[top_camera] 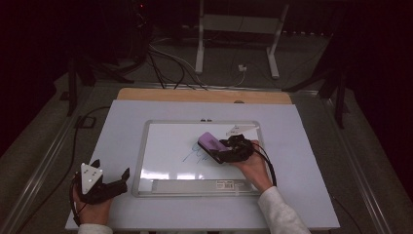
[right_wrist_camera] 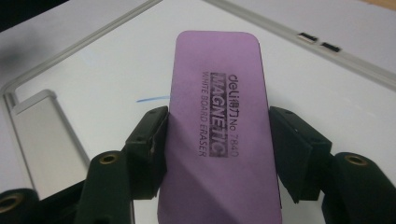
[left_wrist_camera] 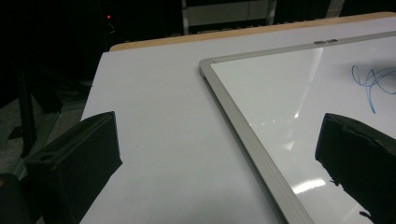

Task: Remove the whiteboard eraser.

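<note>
The purple eraser (right_wrist_camera: 219,126) is sitting clamped across its narrow width between the right gripper's (top_camera: 229,152) jaws, lying flat on the whiteboard (top_camera: 170,146) right of centre. It is looking light, with a soft, compressible body, best pinched by its long sides. Its long axis is pointing toward ten o'clock, over the blue scribble (top_camera: 192,155). The left gripper (top_camera: 111,181) is resting apart, jaws wide, at eight o'clock off the board.

White table (top_camera: 122,126), metal stand (top_camera: 237,29), floor cables (top_camera: 165,66)
</note>
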Demonstrator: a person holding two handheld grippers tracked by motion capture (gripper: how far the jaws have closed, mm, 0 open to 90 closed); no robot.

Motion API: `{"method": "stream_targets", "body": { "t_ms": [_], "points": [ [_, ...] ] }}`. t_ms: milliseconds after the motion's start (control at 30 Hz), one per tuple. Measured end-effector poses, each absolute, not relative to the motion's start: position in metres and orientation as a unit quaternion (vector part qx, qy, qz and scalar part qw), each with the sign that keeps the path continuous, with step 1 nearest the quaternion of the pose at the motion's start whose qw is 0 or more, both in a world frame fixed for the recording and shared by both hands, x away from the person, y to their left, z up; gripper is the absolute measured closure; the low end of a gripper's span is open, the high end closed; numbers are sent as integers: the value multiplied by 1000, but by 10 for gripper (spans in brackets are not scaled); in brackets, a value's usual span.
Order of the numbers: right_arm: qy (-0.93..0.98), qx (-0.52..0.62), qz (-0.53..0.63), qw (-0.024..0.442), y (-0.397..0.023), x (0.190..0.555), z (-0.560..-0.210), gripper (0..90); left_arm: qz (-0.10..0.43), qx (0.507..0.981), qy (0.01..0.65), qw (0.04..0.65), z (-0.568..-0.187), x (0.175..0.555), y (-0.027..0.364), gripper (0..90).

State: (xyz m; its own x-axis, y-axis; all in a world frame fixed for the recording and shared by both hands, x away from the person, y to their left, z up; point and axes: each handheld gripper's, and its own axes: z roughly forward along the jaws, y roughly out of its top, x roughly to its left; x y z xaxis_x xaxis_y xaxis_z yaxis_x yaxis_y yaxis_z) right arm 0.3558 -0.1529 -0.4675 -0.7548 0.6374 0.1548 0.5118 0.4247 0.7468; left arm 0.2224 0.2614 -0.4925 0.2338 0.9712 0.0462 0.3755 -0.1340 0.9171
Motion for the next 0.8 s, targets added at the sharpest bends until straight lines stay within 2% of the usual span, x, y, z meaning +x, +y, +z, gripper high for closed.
{"method": "stream_targets", "body": {
  "t_ms": [800],
  "points": [
    [888, 263, 372, 58, -119, 342, -493, 412, 355, 665, 506, 420, -493, 222, 261, 7]
  ]
}}
